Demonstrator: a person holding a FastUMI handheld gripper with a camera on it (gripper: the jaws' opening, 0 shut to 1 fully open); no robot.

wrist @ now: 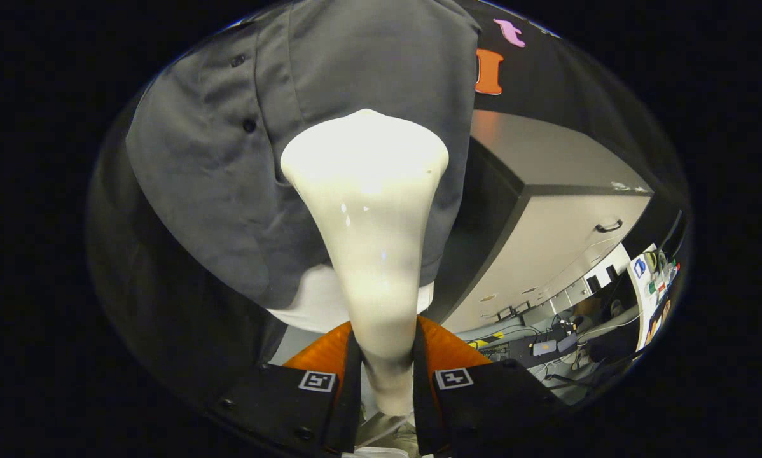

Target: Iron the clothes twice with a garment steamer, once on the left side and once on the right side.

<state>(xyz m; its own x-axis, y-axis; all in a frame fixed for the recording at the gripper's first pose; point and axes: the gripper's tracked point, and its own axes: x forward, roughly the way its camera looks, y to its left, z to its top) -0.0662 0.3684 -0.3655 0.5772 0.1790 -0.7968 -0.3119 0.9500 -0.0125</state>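
Steamer (368, 242) between clamped jaws, against shirt (228, 159)

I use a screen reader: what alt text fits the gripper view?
The gripper is shut on a white garment steamer, whose wide head meets a hanging grey buttoned shirt. A grey cabinet stands beside the shirt.

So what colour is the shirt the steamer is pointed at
Dark grey, with dark buttons: the shirt beyond the white steamer that the tool grips, in the gripper view.
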